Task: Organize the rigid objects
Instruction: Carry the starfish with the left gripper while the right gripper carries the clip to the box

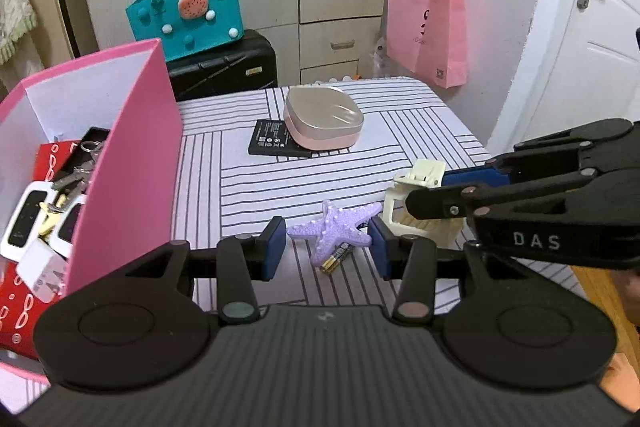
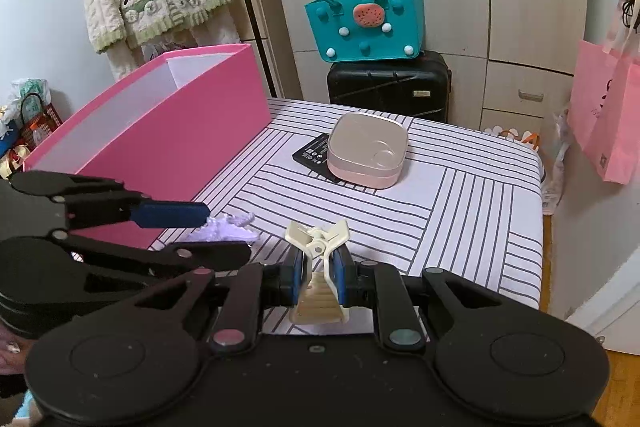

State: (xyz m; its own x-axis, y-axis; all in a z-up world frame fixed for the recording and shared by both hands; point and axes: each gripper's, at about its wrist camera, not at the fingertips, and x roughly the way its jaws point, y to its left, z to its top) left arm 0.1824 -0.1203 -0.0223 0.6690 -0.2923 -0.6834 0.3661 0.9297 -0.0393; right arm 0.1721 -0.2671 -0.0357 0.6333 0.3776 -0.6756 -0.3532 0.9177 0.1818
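A: Start at the left. Where does the pink box (image 1: 132, 163) sit?

B: Left of both claws, open-topped, keys and small devices already in it. The left gripper (image 1: 328, 247) is pinching the purple starfish (image 1: 332, 231) between its pads, a battery (image 1: 335, 261) beneath.

A: And the right gripper (image 2: 318, 273)?

B: Pressed onto the cream clip (image 2: 320, 267), whose long axis runs along the fingers. The left claw is nearer the box, I judge.

A: The surface?

B: A striped cloth (image 2: 460, 211) with a rounded pink case (image 2: 368, 151) on a black card; wardrobe and bags behind.
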